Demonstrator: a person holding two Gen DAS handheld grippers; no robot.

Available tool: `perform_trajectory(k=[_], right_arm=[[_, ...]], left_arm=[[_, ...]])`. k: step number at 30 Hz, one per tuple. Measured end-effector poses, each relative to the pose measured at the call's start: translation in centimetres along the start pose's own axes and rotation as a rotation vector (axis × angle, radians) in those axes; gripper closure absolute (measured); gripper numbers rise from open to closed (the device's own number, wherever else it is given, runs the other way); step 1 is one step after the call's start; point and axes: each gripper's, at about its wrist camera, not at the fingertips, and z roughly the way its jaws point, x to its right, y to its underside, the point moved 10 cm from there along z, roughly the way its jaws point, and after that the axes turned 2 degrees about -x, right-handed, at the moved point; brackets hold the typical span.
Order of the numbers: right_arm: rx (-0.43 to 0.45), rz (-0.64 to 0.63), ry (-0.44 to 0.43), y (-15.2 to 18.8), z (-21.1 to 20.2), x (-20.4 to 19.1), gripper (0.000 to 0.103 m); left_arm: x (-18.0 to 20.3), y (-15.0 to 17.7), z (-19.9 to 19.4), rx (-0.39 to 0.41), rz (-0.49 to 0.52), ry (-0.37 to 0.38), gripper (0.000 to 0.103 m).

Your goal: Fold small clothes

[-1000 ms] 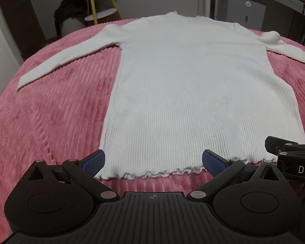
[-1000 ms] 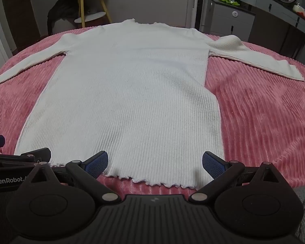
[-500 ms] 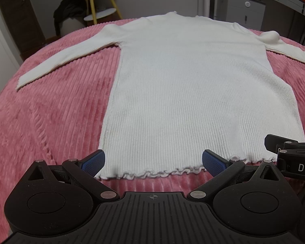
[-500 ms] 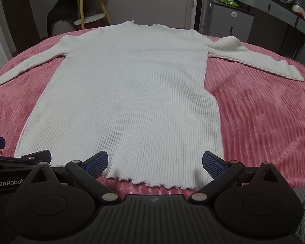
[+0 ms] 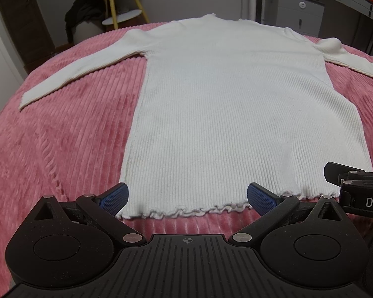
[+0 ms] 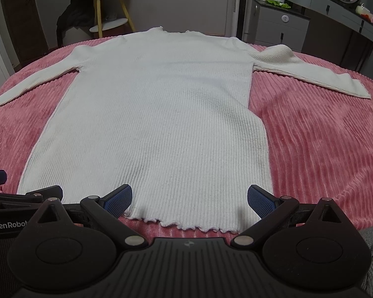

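Left wrist view: white ribbed long-sleeved knit top [image 5: 238, 114] lies flat on the pink corduroy bed cover [image 5: 62, 139]; left tongs [image 5: 187, 197] and right tongs [image 6: 189, 198] gape wide at its ruffled hem, empty

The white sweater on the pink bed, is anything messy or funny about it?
Nothing stands out. The white ribbed sweater lies flat on the pink corduroy blanket, both sleeves spread out sideways, its frilly hem nearest the open grippers.
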Motion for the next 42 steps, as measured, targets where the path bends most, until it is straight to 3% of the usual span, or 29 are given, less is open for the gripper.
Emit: perform_trajectory(k=[33, 42], right_arm=[[0.043, 0.029, -0.018, -0.40, -0.26, 0.47, 0.004], [0.113, -0.020, -0.015, -0.87, -0.73, 0.06, 0.004]], left_arm=[[0.50, -0.08, -0.31, 0.001, 0.004, 0.016, 0.000], [0.52, -0.11, -0.17, -0.002, 0.005, 0.018, 0.000]])
